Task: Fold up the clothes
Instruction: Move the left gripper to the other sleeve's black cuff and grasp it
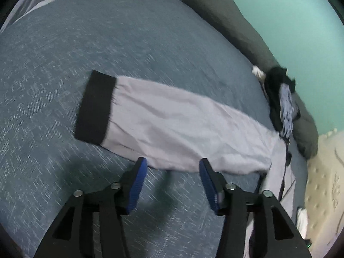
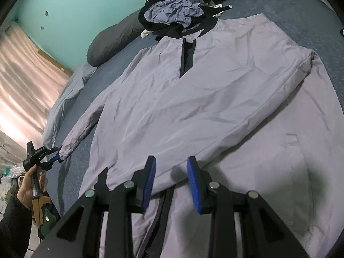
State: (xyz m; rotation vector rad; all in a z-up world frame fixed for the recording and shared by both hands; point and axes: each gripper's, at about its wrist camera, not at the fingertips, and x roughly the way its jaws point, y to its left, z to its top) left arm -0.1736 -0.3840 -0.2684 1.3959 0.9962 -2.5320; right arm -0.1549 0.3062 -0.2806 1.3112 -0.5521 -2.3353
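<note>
On woven blue bedspread (image 1: 64, 43): smooth lavender jacket (image 2: 215, 90) flat; both grippers' jaws released, empty.

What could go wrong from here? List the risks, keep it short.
1. The clothes pile rests on the collar of the jacket; folding may drag it along.
2. The left gripper is open beside the sleeve; closing there may pinch the bedspread too.
3. The right gripper is open over the hem; the crossed sleeve could slide off.
</note>
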